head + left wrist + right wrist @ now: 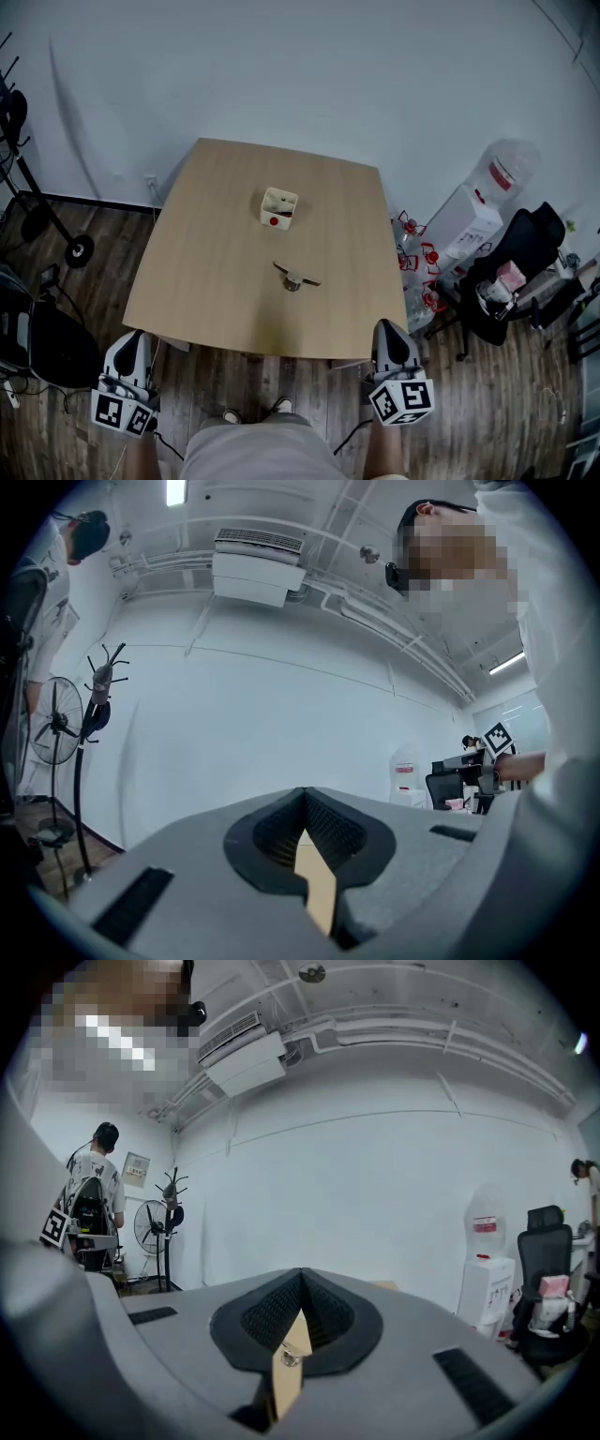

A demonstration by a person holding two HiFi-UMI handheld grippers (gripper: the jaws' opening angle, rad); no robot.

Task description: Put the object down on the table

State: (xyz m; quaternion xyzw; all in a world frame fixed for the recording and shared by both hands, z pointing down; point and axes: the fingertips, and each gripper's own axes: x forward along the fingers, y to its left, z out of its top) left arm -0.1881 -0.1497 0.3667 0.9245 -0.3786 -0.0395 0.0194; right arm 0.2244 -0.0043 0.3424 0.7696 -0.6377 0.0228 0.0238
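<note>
A small dark metal object [294, 278] with thin arms lies near the middle of the wooden table [206, 281], free of both grippers. Behind it stands a white square container [278, 207] with a red spot on its front. My left gripper [139, 339] is held low off the table's near left corner, shut and empty. My right gripper [390, 330] sits off the near right corner, also shut with nothing in it. In the left gripper view the left gripper [305, 794] has its jaws together. The right gripper [302, 1274] looks the same in its own view, with a sliver of table behind.
A water dispenser [469, 220] and a black office chair [516, 272] stand right of the table, with red items [417, 255] on the floor between. A stand's wheeled base [77, 249] and dark gear [37, 342] are at the left. Another person [94, 1194] stands far off.
</note>
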